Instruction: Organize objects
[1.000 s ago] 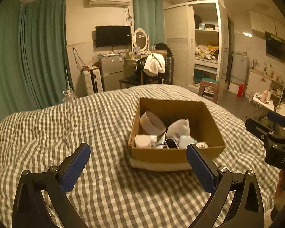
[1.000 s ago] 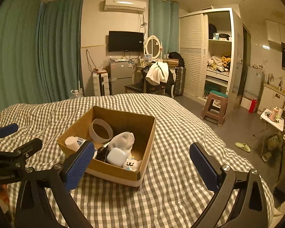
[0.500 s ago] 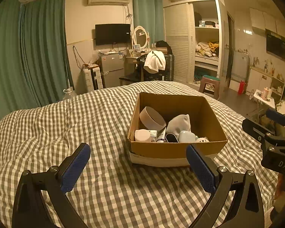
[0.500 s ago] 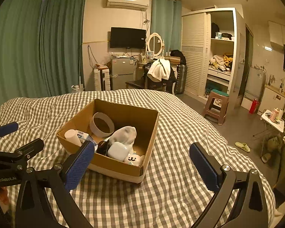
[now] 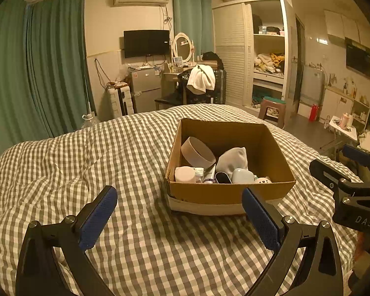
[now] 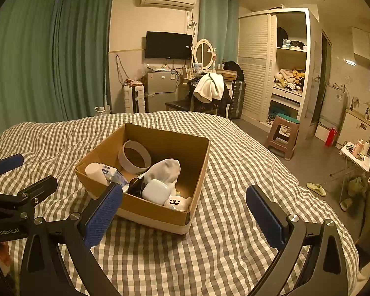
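Observation:
An open cardboard box (image 5: 230, 192) (image 6: 155, 208) sits on the checked bedspread (image 5: 86, 162) (image 6: 234, 172). In it lie a tape roll (image 5: 197, 150) (image 6: 135, 157), a white sock (image 5: 233, 159) (image 6: 165, 170), a pale blue case (image 5: 243, 175) (image 6: 156, 192), a white bear-face item (image 6: 178, 202), a white jar (image 5: 185, 174) (image 6: 95, 172), a tissue pack (image 6: 111, 171) and a dark object (image 5: 223, 177). My left gripper (image 5: 178, 218) is open and empty, in front of the box. My right gripper (image 6: 185, 218) is open and empty, at the box's near right corner.
Beyond the bed stand a chair with a white towel (image 5: 201, 79), a small fridge (image 5: 144, 88), a wardrobe (image 5: 259, 49) and a plastic stool (image 6: 282, 133). The bed's edge drops to the floor at the right (image 6: 308, 167). Green curtains (image 5: 49, 69) hang at the left.
Both grippers have risen slightly and drawn back a little, so more of the box's inside shows. Both stay open. The box and its contents have not moved.

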The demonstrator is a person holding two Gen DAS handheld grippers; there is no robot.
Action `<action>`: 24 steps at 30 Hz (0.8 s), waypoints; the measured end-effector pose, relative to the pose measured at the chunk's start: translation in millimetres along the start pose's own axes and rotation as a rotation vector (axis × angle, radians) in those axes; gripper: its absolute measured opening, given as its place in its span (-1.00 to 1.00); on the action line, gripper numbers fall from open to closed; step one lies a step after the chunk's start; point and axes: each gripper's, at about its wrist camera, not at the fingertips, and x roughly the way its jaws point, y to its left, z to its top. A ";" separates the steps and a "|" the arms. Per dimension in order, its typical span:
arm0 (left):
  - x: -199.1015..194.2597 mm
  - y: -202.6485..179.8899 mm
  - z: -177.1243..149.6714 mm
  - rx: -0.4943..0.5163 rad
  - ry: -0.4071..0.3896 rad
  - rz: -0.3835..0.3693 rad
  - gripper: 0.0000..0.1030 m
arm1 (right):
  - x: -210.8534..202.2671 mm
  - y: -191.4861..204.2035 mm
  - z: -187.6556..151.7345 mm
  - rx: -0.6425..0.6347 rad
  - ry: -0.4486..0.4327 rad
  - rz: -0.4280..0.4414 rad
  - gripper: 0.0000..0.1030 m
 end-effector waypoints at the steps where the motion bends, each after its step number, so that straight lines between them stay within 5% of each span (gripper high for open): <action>1: -0.2 -0.1 0.1 0.000 0.000 0.000 1.00 | 0.5 0.4 -0.6 -0.002 0.001 -0.001 0.95; 24: -3.8 -3.4 0.8 0.001 0.003 0.000 1.00 | 8.9 6.6 -6.0 -0.012 0.026 0.000 0.95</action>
